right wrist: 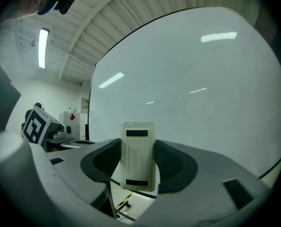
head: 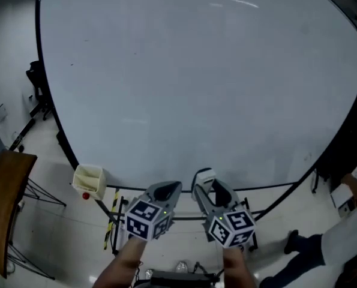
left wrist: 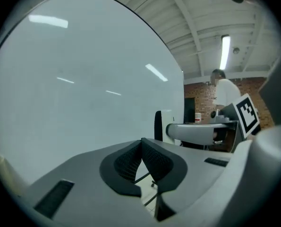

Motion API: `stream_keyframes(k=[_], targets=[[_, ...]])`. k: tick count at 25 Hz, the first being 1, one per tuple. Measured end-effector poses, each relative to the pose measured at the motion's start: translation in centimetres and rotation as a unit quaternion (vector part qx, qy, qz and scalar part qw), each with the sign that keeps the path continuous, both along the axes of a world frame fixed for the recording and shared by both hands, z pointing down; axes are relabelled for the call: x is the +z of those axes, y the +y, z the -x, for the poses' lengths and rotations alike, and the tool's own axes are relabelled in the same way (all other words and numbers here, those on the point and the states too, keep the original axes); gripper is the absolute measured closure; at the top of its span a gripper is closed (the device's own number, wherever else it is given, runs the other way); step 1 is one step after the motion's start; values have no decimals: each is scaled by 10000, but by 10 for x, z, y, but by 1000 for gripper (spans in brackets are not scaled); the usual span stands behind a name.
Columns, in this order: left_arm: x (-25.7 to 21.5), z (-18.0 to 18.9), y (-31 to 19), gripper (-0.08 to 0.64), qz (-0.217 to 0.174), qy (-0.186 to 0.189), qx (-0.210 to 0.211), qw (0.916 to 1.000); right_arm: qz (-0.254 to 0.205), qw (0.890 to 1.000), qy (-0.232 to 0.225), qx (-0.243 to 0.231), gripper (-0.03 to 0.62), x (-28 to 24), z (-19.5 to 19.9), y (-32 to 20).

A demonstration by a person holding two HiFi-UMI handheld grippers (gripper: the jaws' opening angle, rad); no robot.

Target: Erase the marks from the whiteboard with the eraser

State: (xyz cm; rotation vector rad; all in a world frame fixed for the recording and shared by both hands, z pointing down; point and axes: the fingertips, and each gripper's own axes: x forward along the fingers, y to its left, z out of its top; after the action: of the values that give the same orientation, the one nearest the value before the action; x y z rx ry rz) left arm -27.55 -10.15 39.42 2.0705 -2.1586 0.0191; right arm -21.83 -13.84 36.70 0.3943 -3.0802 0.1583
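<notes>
The whiteboard (head: 190, 83) is filling most of the head view, and its surface is looking clean: no clear pen marks are showing in any view, only ceiling lights reflecting as pale streaks. A tiny dark speck is sitting toward 10 o'clock, too small to identify. Judging from this, the erasing is looking finished or nearly so, with at most a last check of the board left.

The right gripper (head: 209, 188) is hovering at 6 o'clock below the board's lower edge, its jaws pinching the cream eraser (right wrist: 139, 150) upright by its two long sides. The eraser is pointing toward the board but is not touching it.

The left gripper (head: 166, 189) is hanging just beside the right one, at its 9 o'clock, with its jaws pressed together on nothing.

A small yellowish tray (head: 88, 180) is hanging at the board's lower rim toward 8 o'clock, apart from both grippers. Whether anything is lying inside it cannot be told.
</notes>
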Motion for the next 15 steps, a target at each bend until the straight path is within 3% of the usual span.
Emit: stream_keyframes(k=[5,9,15], targets=[[-1,-76,-55,566,31,-34,1053,9944,20,9939,-29,1103,360,2,-87,-46],[0,-145,-90,566,25,-106,2009,9796,45,9765,-69,2153,360,3,-167,-71],[0,-222,-119,566,-1,-75,2885,9575,-56,9548,-66,2971,360,1,-248,-86]])
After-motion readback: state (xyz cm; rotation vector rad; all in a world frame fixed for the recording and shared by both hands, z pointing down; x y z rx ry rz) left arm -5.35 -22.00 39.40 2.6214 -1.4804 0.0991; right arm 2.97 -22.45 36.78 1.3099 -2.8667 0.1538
